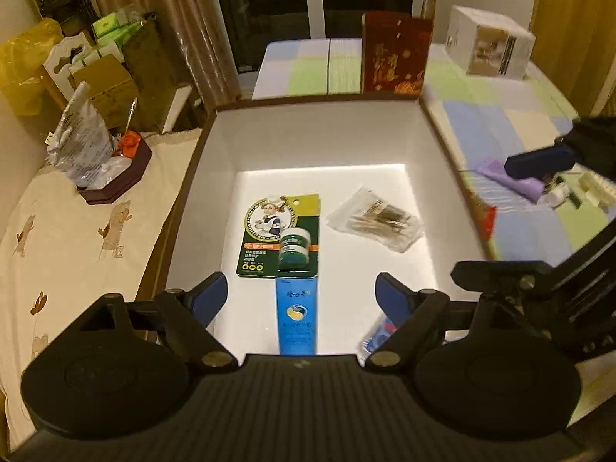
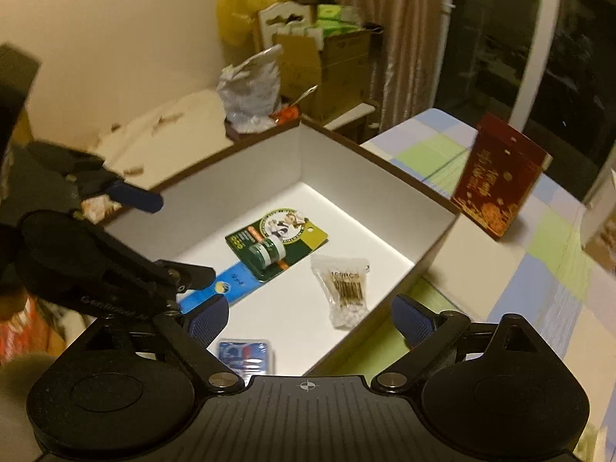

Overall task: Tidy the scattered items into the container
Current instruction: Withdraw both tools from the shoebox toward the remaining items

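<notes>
The swab bag (image 2: 347,289), at about 4 o'clock from the green card (image 2: 278,242) in the box (image 2: 435,231), reads "100PCS" as far as the blur allows. The left gripper (image 2: 115,300) arm bears "GenRobot". Chinese print on card, blue tube (image 1: 296,315) and red box (image 2: 498,177) is unreadable.

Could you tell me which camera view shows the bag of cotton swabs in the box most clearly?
The right wrist view shows the bag of cotton swabs best: sharp enough to see the white tips and printing on the plastic. In the left wrist view the same bag is blurrier, showing only a crumpled clear packet with brownish sticks on the box floor.
</notes>
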